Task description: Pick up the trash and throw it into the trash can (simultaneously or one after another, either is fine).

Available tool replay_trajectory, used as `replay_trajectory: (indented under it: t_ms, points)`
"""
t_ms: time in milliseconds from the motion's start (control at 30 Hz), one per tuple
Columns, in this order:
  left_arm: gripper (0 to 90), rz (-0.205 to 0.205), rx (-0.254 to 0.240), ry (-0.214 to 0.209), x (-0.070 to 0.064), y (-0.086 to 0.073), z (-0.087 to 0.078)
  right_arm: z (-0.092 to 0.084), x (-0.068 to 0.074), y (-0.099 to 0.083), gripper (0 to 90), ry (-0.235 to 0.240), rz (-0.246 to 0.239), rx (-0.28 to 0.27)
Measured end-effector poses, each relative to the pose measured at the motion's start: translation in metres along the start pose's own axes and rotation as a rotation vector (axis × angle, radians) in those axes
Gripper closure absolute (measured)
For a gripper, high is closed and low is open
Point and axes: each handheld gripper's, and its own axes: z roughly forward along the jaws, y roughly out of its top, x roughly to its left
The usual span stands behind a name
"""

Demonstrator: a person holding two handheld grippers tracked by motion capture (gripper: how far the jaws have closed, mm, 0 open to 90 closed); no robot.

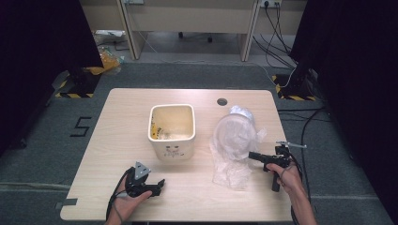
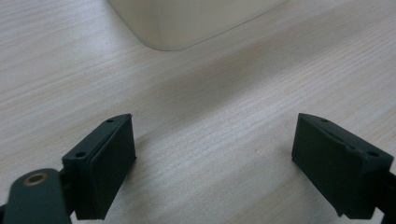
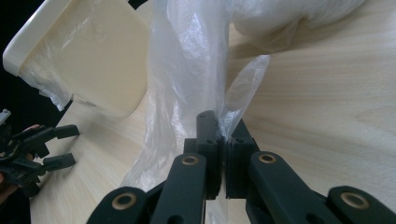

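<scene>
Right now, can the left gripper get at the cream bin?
Probably yes. The left gripper is open, holds nothing, and bare table lies between it and the cream bin just ahead.

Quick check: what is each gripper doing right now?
Left gripper: open, holding nothing, resting on the table.
Right gripper: shut on the clear crinkled plastic bag.

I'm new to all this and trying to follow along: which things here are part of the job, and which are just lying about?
Part of the job:
- clear plastic bag, pinched by the right gripper
- cream bin
- left gripper, open, resting on the table

Just lying about:
- yellow clutter on the floor
- cables by the far wall
</scene>
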Motion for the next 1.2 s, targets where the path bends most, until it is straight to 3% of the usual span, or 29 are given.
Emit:
replay_trajectory:
  t_ms: [167, 467, 567, 800, 1200]
  points:
    - [12.5, -0.002, -0.002, 0.0, 0.0, 0.0, 0.0, 0.002, -0.003, -0.005, 75.7, -0.04, 0.009, 0.029]
    - [12.5, -0.001, -0.001, 0.0, 0.0, 0.0, 0.0, -0.005, -0.001, -0.009, 82.7, -0.089, -0.039, 0.066]
    - [12.5, -0.001, 0.0, 0.001, 0.0, 0.0, 0.0, -0.013, 0.006, -0.008, 86.7, -0.101, -0.086, 0.063]
    - [12.5, 0.001, 0.001, 0.0, 0.0, 0.0, 0.0, -0.025, 0.025, 0.001, 88.8, -0.052, -0.134, 0.014]
    - [12.4, 0.002, 0.002, 0.0, 0.0, 0.0, 0.0, -0.036, 0.081, 0.052, 89.1, 0.048, -0.251, -0.089]
